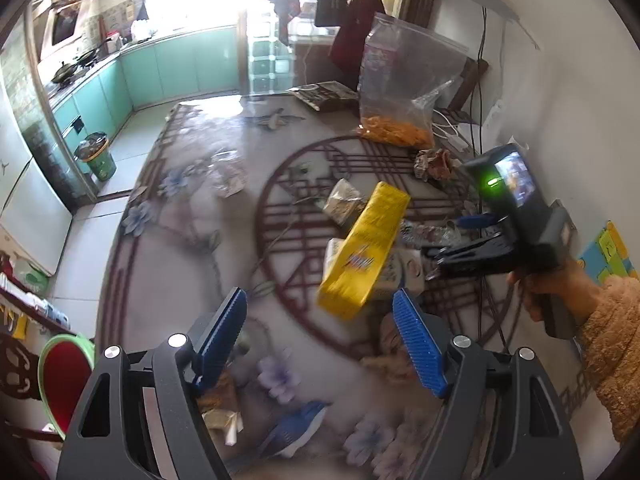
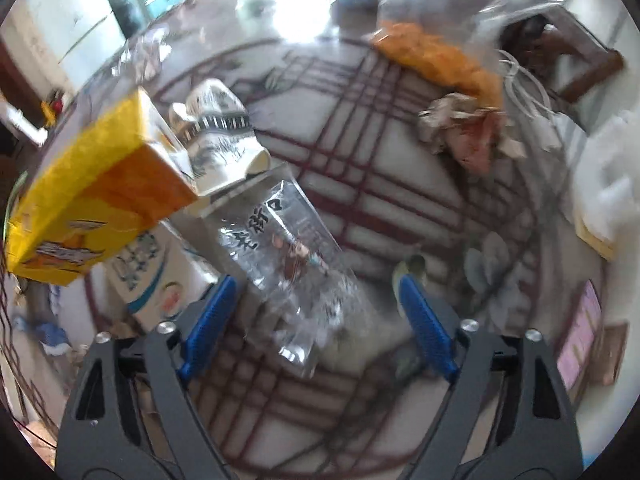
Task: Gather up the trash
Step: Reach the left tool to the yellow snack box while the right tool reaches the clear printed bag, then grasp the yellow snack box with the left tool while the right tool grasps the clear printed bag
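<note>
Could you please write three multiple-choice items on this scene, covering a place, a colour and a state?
1. Where does the crumpled brown paper wad lie?
A. on the patterned table
B. in the green bin
C. on the red chair
2. What colour are the ribbed pads on the fingers?
A. red
B. blue
C. white
3. How do the right gripper fingers stand?
A. shut on the clear printed plastic wrapper
B. open
C. shut on nothing

A: it rests near the bag of orange snacks. B: both views show blue. B: both pads stand apart from the wrapper.
</note>
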Action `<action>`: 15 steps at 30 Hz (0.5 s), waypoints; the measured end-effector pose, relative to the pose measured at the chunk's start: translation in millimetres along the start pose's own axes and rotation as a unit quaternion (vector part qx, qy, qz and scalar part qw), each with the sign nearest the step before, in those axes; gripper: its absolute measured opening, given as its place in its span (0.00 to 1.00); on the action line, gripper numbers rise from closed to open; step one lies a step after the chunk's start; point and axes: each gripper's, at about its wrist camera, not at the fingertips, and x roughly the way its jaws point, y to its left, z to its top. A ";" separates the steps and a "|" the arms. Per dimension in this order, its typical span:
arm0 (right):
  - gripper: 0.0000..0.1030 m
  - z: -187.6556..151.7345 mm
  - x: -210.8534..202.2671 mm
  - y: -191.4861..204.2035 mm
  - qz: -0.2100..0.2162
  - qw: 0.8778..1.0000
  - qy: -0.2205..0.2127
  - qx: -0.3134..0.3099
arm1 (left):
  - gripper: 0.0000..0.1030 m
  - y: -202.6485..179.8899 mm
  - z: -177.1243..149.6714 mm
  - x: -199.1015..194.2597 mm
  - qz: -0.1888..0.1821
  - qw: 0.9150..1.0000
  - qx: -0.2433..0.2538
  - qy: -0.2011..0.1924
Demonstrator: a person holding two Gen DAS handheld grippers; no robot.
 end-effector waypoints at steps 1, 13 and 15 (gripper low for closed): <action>0.62 1.0 4.6 -0.7 0.002 1.000 0.005 -0.003 | 0.70 -6.1 6.1 7.3 0.001 1.000 0.000 0.008; 0.23 -37.7 -29.6 -32.1 0.090 0.990 -0.049 0.097 | 0.71 -46.6 40.1 87.9 0.019 0.996 0.039 0.073; 0.23 -50.7 -41.6 -34.8 0.105 0.986 -0.063 0.117 | 0.71 -49.4 42.6 101.7 0.025 0.995 0.041 0.087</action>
